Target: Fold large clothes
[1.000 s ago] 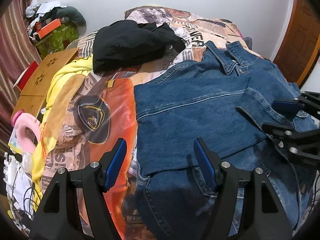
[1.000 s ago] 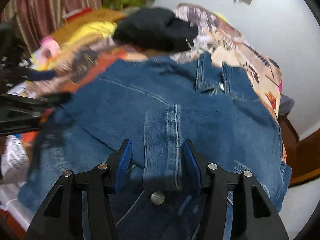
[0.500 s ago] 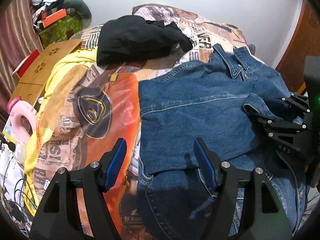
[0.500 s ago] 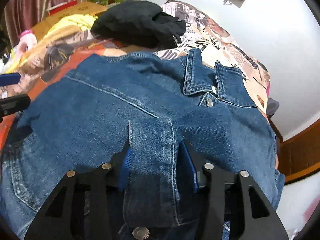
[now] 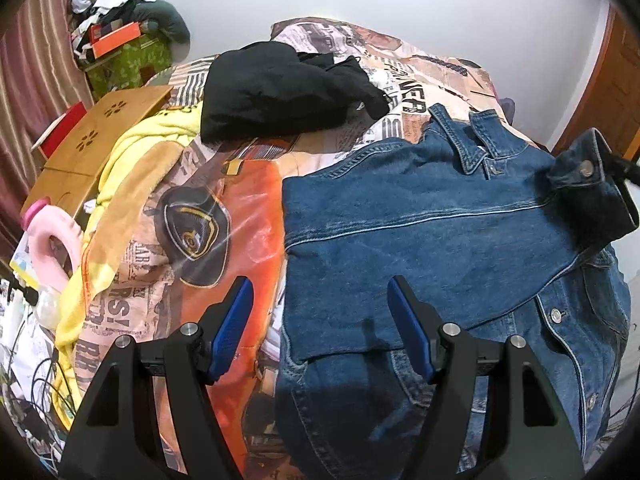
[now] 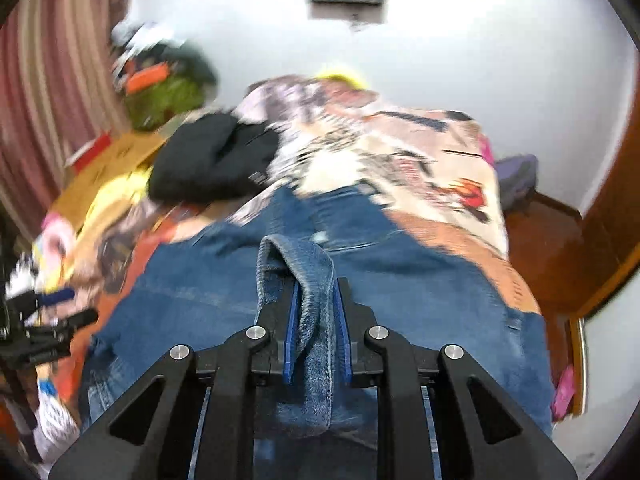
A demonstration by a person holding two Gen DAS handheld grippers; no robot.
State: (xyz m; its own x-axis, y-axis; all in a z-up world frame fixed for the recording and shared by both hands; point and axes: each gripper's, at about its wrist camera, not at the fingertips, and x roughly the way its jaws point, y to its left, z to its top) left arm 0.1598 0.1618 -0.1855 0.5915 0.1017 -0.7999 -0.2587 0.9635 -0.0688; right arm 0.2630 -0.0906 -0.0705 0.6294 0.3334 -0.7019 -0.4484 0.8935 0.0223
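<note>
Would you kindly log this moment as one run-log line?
right gripper: just closed, shut on sleeve cuff | left gripper: open, empty | denim jacket: on bed

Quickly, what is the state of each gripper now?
Left gripper: open, holding nothing, above the blue denim jacket.
Right gripper: jaws just closed, shut on the jacket's sleeve cuff.

A lived-in home bedroom.
A bed (image 5: 248,216) with a printed cover, a striped curtain (image 5: 28,92), heaped clothes (image 5: 280,88) and a wooden door (image 5: 616,80) show it.
</note>
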